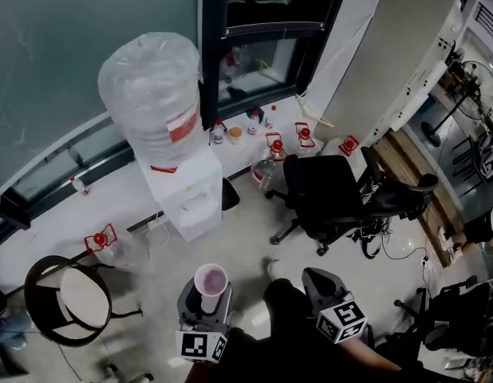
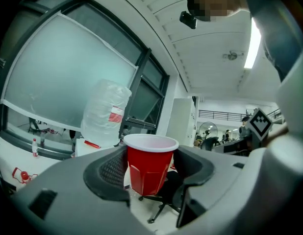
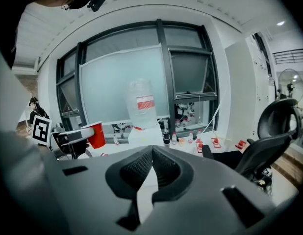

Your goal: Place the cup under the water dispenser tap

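– Red plastic cup (image 2: 149, 160) stands upright, clamped between the pads of the left gripper (image 1: 205, 300), facing the front of the water dispenser (image 1: 191, 198) but well short of it.
– So the carry isn't done. How do you finish it well?
– Keep the rim level, come straight at the dispenser's front, and set the cup on the ledge beneath the tap before the 2 jaws let go. That thin wall probably dents, so no extra squeeze.
– And the right gripper (image 3: 150, 165)?
– Jaws together on nothing, as far from the dispenser as the left one. I'd keep it out of the approach.
– What can't you make out?
– The tap itself. From the head view the dispenser's white front shows only small dark details, too small to pick out a spout. In the left gripper view, the jaw and cup cover the dispenser's lower front, and only the bottle (image 1: 155, 94) on top shows clearly.
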`<state>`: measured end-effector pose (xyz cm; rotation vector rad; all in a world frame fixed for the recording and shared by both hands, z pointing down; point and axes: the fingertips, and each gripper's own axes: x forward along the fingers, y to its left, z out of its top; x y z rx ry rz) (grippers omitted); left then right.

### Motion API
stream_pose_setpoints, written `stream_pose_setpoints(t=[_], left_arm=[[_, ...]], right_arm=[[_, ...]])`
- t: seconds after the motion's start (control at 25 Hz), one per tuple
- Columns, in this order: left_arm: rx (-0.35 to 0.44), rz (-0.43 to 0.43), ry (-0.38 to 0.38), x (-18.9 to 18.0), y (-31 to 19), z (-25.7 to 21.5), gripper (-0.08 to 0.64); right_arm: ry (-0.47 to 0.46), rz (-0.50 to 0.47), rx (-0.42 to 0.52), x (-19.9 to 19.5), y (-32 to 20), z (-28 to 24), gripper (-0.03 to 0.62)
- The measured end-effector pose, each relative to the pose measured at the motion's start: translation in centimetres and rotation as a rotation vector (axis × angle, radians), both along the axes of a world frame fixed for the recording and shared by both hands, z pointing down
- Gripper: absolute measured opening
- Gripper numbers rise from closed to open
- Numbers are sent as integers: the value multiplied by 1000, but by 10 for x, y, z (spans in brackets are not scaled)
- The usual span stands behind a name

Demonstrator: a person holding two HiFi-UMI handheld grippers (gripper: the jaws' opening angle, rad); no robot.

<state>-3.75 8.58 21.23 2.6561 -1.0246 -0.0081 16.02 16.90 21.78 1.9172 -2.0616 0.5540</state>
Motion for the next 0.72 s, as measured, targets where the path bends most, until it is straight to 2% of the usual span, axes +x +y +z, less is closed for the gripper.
stream_pose_setpoints(t=[0.24, 0.52, 0.72], left_arm=[[-40, -194, -66, 7, -35, 11, 284], [-53, -346, -88, 59, -68, 11, 285], [-42, -480, -80, 74, -77, 4, 285]], right_arm=[[-62, -178, 12, 23, -76, 14, -2], [-70, -350, 30, 84, -145, 10, -2], [-77, -465, 26, 105, -178, 15, -2]])
